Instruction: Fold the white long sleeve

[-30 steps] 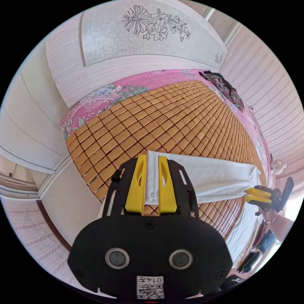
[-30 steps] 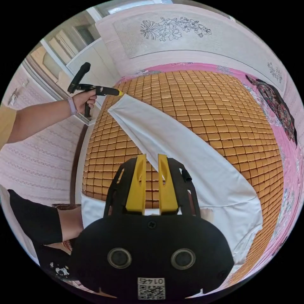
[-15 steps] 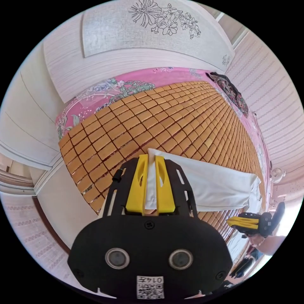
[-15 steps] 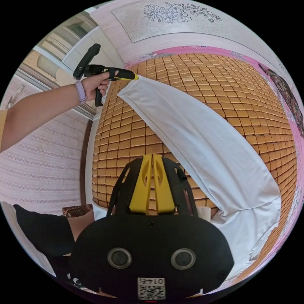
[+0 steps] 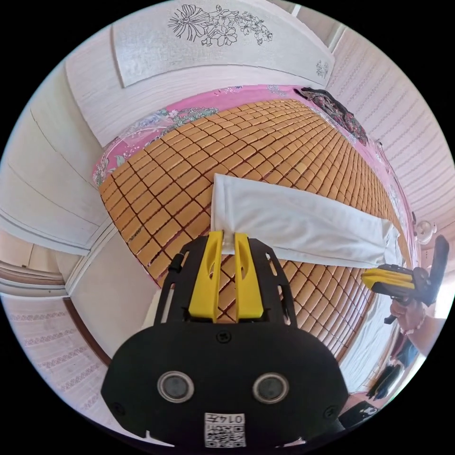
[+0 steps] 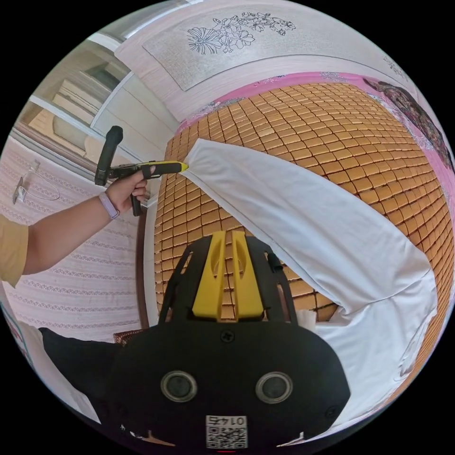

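White sleeve (image 5: 294, 222) I hold stretched with left gripper (image 5: 228, 237), clenched on its cuff; right gripper (image 6: 227, 237) nearly closed, holding nothing.

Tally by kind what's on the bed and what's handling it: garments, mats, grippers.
White long-sleeve shirt: 1
Dark patterned cloth at the bed's far side: 1
Bamboo mat: 1
Grippers: 2, left gripper, right gripper
Total: 5
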